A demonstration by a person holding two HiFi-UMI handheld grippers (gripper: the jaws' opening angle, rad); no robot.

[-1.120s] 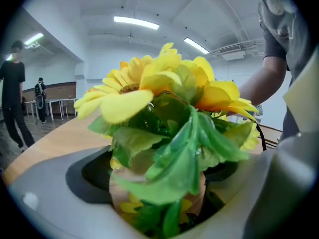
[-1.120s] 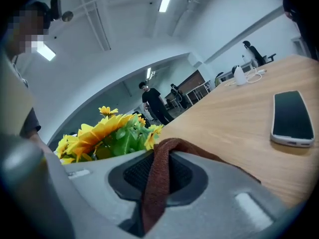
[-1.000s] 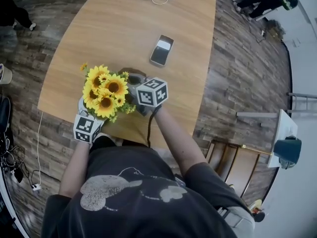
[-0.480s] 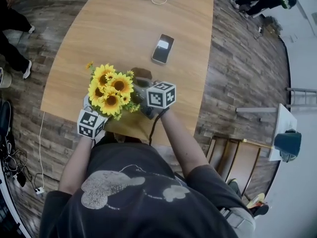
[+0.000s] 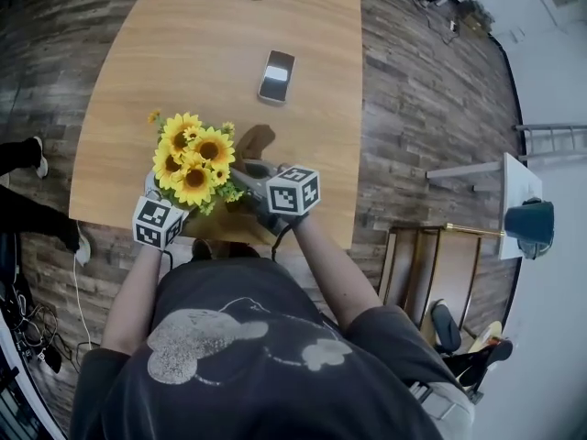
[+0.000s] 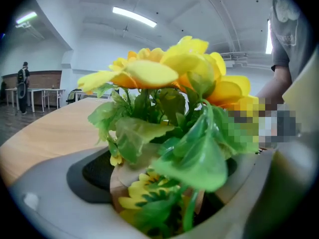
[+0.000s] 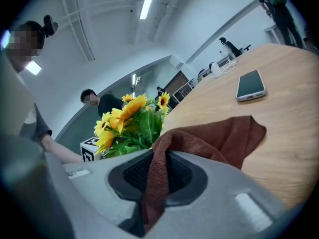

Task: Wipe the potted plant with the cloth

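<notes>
Brown cloth [image 7: 214, 138]: the jaws of your right gripper [image 7: 155, 180] pinch it.
Potted plant [image 5: 193, 159]: at the counter [image 5: 211, 44] edge, its pot hugged by the jaws of your left gripper [image 6: 164, 193].
Way: the leaves lie just left of the cloth.

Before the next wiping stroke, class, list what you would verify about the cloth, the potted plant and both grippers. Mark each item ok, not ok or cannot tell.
1. Cloth clamped in the right gripper: ok, the jaws are shut on a fold.
2. Potted plant steadied by the left gripper: ok, the jaws are closed against its pot.
3. Cloth touching the leaves: cannot tell; it lies beside them.
4. Phone out of the way: ok, it lies farther up the table, apart from the plant.
5. Pot's base fully on the table: cannot tell; the flowers hide it.
</notes>
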